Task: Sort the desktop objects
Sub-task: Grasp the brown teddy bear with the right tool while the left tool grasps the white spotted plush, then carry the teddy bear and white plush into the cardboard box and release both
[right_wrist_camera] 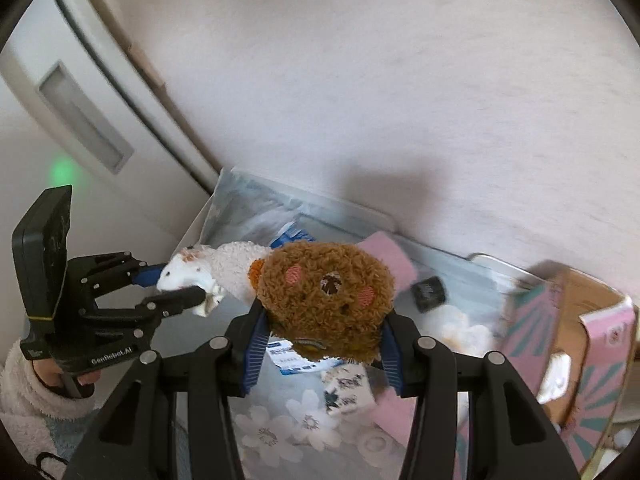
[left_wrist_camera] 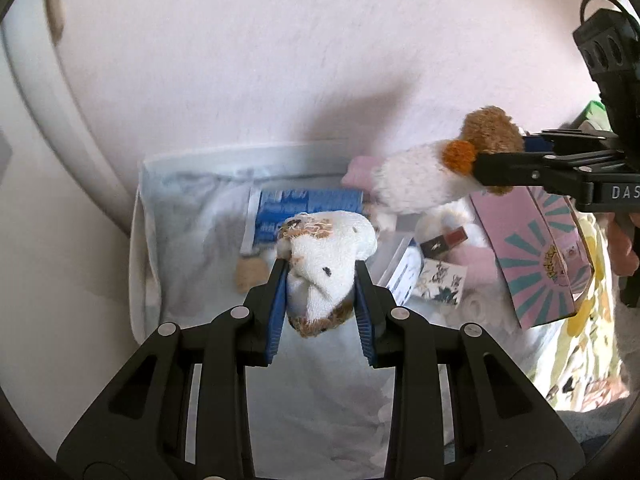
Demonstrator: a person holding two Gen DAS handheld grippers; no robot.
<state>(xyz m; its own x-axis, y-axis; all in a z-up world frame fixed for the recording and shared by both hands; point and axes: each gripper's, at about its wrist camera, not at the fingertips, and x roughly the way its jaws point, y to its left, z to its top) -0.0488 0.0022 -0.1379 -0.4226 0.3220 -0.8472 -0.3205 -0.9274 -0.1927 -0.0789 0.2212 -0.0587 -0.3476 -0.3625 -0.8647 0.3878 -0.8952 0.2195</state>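
Note:
My left gripper (left_wrist_camera: 322, 268) is shut on a white fuzzy sock (left_wrist_camera: 320, 256) with brown trim and holds it up over the white tray (left_wrist_camera: 240, 156). To the right, my right gripper (left_wrist_camera: 504, 156) is shut on a second fuzzy sock (left_wrist_camera: 416, 180), white with a brown plush bear head and an orange ear. In the right wrist view that bear head (right_wrist_camera: 324, 292) fills the space between the right gripper's (right_wrist_camera: 324, 312) fingers. The left gripper (right_wrist_camera: 180, 282) is at the left there, clamped on its white sock (right_wrist_camera: 184, 274). Both socks hang clear of the tray.
The tray holds a blue tissue pack (left_wrist_camera: 304, 204), a lipstick (left_wrist_camera: 444, 242), a small flower-printed box (left_wrist_camera: 442, 280) and pink cloth (right_wrist_camera: 390, 256). A pink box with teal rays (left_wrist_camera: 532, 256) stands at the right. A flowered cloth (right_wrist_camera: 288, 432) covers the desk. A wall rises behind.

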